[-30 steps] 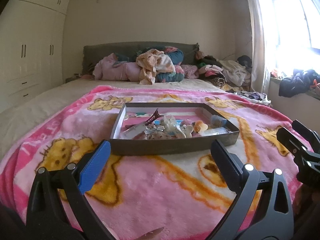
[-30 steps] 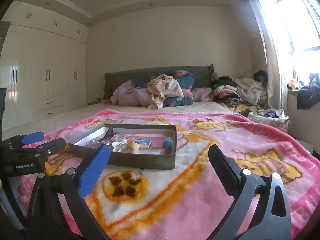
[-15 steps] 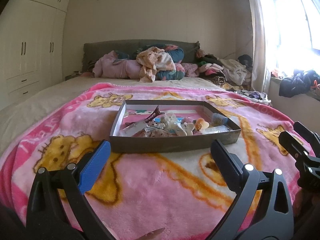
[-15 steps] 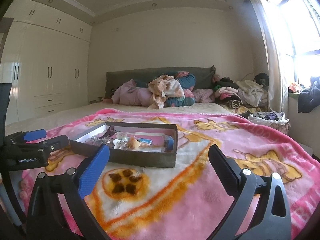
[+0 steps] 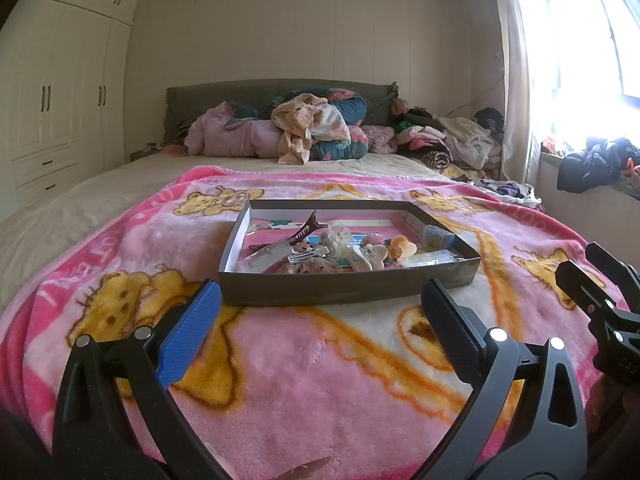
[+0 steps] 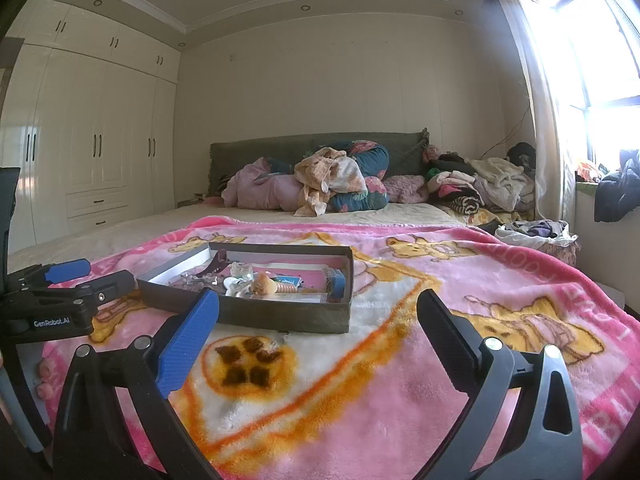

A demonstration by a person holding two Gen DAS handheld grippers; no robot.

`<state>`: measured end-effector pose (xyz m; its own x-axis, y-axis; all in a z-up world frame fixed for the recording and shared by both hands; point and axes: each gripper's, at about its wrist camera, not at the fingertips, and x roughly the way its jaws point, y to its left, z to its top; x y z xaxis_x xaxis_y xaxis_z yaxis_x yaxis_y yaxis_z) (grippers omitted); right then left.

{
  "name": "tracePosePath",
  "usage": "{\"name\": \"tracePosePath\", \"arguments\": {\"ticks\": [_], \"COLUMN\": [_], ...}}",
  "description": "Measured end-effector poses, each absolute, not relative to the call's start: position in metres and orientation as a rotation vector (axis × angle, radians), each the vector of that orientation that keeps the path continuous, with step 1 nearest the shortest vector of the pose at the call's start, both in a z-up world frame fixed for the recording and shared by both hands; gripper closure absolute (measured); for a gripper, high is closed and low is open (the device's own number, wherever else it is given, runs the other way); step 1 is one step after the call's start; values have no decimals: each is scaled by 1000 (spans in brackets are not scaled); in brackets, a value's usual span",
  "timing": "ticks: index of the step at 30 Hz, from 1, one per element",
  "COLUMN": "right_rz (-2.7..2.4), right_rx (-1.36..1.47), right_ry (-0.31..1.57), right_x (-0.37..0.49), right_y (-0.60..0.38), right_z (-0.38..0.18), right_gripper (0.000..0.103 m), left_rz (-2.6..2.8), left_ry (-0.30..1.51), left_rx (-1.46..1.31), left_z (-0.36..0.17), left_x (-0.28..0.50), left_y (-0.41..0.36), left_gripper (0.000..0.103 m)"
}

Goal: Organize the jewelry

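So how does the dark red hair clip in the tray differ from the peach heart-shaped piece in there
The dark red hair clip is long, thin and toothed; the peach heart-shaped piece is short and rounded. The clip tilts up, its tip above the other items, while the heart piece lies low among them. The clip sits toward the tray's left half in the left wrist view, the heart piece toward its right. Both are loose in the same tray, and neither gripper touches them.

On the left claw [image 6: 76,276], seen in my right wrist view, I read "GenRobot.AI" in white letters. The pink blanket [image 5: 320,360] carries big pale letters at its borders, but I cannot read them fully.
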<state>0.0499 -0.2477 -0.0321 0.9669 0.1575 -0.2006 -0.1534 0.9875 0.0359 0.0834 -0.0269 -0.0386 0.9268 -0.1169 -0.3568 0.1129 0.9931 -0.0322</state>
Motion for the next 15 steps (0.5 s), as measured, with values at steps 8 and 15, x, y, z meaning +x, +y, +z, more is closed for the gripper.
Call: {"name": "tracePosePath", "arguments": {"ticks": [8,15], "right_rz": [159,158], "right_rx": [20,20], "right_ry": [205,205], "right_x": [50,50], "right_y": [-248,-248], "right_z": [-32,-32], "right_gripper": [6,6], "left_rz": [-116,-116], "left_ry": [369,367], "left_rx": [-12,-8], "left_z": [-39,-39], "left_x": [83,83], "left_y": [-26,-27], "left_gripper": [11,11]}}
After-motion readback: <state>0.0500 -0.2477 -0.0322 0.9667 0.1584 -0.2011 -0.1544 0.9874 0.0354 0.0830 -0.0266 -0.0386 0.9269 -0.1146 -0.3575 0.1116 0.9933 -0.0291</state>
